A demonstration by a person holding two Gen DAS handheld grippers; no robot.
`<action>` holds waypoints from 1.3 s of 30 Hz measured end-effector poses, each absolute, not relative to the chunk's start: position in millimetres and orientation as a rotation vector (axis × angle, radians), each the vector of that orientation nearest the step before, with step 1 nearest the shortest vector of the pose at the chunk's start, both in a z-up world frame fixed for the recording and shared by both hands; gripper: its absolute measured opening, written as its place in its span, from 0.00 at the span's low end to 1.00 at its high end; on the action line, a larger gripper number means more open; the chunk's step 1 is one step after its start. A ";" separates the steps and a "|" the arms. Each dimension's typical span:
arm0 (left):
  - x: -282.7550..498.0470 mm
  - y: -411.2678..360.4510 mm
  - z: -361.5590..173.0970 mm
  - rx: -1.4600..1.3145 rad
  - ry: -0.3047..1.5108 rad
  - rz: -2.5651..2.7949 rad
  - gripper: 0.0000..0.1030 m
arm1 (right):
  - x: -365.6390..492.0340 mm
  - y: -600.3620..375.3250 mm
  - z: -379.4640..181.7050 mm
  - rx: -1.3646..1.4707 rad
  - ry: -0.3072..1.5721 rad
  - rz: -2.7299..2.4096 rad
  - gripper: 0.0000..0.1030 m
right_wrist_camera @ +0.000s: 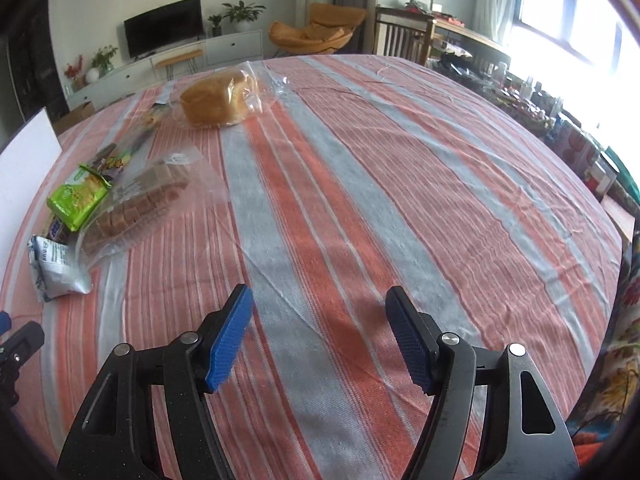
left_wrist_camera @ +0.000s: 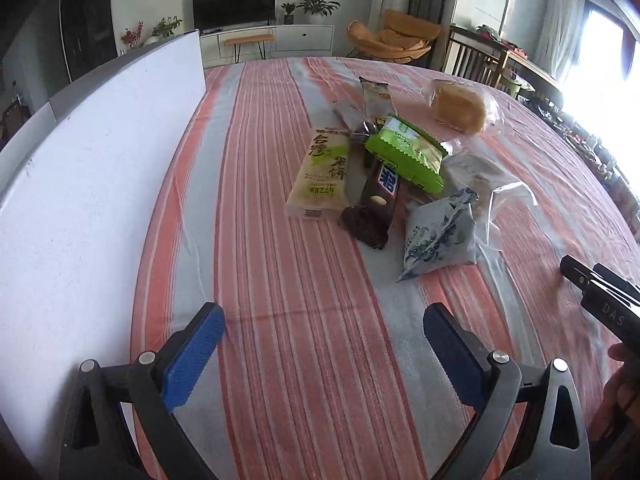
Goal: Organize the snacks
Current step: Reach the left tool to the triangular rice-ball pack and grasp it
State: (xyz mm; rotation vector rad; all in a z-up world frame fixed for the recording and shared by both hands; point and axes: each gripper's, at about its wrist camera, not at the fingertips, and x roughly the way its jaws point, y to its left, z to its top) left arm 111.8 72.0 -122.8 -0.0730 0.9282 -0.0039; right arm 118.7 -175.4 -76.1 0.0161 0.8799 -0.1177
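- Starting the sorting with one loose packet at the edge of the snack pile [left_wrist_camera: 384,168], not from the middle where wrappers overlap.
- Better to close on a flat wrapper end, lifting straight up so neighbours are not dragged.
- Left gripper [left_wrist_camera: 324,356]: fingers wide apart, holding nothing, low over the striped table [left_wrist_camera: 280,280]; pile ahead, slightly right, blue-white pouch [left_wrist_camera: 438,236] nearest.
- Right gripper [right_wrist_camera: 320,336]: also spread and empty; pile far left, bagged bread [right_wrist_camera: 218,100] ahead, well apart.

A home living room: television [left_wrist_camera: 234,6], orange armchair [right_wrist_camera: 320,32], potted plants [right_wrist_camera: 243,11].
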 end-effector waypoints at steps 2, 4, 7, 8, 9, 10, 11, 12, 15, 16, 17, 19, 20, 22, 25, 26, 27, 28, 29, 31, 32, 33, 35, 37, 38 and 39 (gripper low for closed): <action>112.2 68.4 -122.0 -0.039 0.933 0.008 0.96 | 119.1 -177.1 -76.1 0.027 0.882 -0.113 0.70; 113.0 65.9 -123.0 -0.020 0.940 0.011 0.99 | 119.4 -180.1 -76.4 0.044 0.883 -0.107 0.71; 113.1 64.7 -122.7 -0.014 0.944 0.012 1.00 | 119.0 -182.4 -78.0 0.053 0.886 -0.111 0.74; 112.3 64.1 -121.9 -0.014 0.944 0.013 1.00 | 118.6 -181.9 -78.5 0.051 0.886 -0.111 0.74; 112.5 64.2 -122.1 -0.014 0.944 0.013 1.00 | 118.7 -182.0 -78.4 0.052 0.886 -0.110 0.75; 112.5 63.9 -122.1 -0.013 0.944 0.013 1.00 | 118.7 -181.9 -78.6 0.052 0.887 -0.109 0.75; 112.6 64.0 -122.1 -0.013 0.944 0.013 1.00 | 118.8 -181.9 -78.8 0.052 0.887 -0.108 0.75; 112.6 64.0 -122.2 -0.014 0.944 0.013 1.00 | 118.8 -182.1 -79.0 0.052 0.887 -0.107 0.76; 112.8 64.1 -122.3 -0.014 0.944 0.013 1.00 | 118.5 -181.9 -79.6 0.051 0.887 -0.107 0.76; 112.9 64.0 -122.4 -0.014 0.944 0.013 1.00 | 118.5 -181.9 -79.6 0.051 0.887 -0.107 0.76; 113.0 63.9 -122.6 -0.014 0.944 0.013 1.00 | 118.5 -181.9 -79.6 0.051 0.887 -0.108 0.76; 113.1 64.0 -122.6 -0.014 0.944 0.013 1.00 | 118.6 -182.0 -79.7 0.051 0.888 -0.108 0.77; 113.0 64.1 -122.5 -0.014 0.944 0.013 1.00 | 118.8 -182.3 -80.0 0.051 0.888 -0.107 0.78; 113.2 64.0 -122.8 -0.014 0.944 0.013 1.00 | 119.1 -182.6 -80.0 0.051 0.888 -0.107 0.78; 113.4 64.0 -122.9 -0.014 0.944 0.012 1.00 | 118.9 -182.4 -80.1 0.051 0.888 -0.107 0.78; 113.4 64.1 -122.9 -0.015 0.944 0.012 1.00 | 118.9 -182.4 -80.1 0.051 0.888 -0.107 0.79; 111.4 65.4 -121.5 -0.017 0.943 0.010 1.00 | 118.9 -182.4 -80.2 0.051 0.888 -0.108 0.79; 111.0 66.1 -121.4 -0.022 0.942 0.005 1.00 | 118.8 -182.3 -80.2 0.051 0.888 -0.108 0.79; 110.0 66.6 -120.7 -0.027 0.939 -0.007 1.00 | 118.8 -182.4 -80.2 0.051 0.888 -0.108 0.79; 107.9 66.0 -118.0 -0.044 0.948 -0.048 0.99 | 118.8 -182.3 -80.2 0.051 0.888 -0.108 0.79; 105.7 64.3 -114.3 -0.059 0.944 -0.071 0.99 | 118.9 -182.3 -80.2 0.051 0.888 -0.108 0.79; 104.6 60.4 -108.5 -0.066 0.927 -0.096 0.99 | 118.9 -182.3 -80.3 0.051 0.888 -0.108 0.79; 108.0 47.5 -96.5 -0.053 0.898 -0.138 0.99 | 119.2 -182.5 -80.4 0.050 0.889 -0.108 0.79; 119.6 33.1 -89.0 -0.026 0.882 -0.165 0.99 | 118.7 -182.3 -80.8 0.050 0.889 -0.107 0.80; 126.3 27.0 -87.1 -0.015 0.870 -0.165 0.98 | 118.7 -182.3 -80.7 0.051 0.889 -0.107 0.80; 132.3 22.1 -85.8 -0.005 0.853 -0.168 0.94 | 118.7 -182.3 -80.7 0.051 0.889 -0.107 0.80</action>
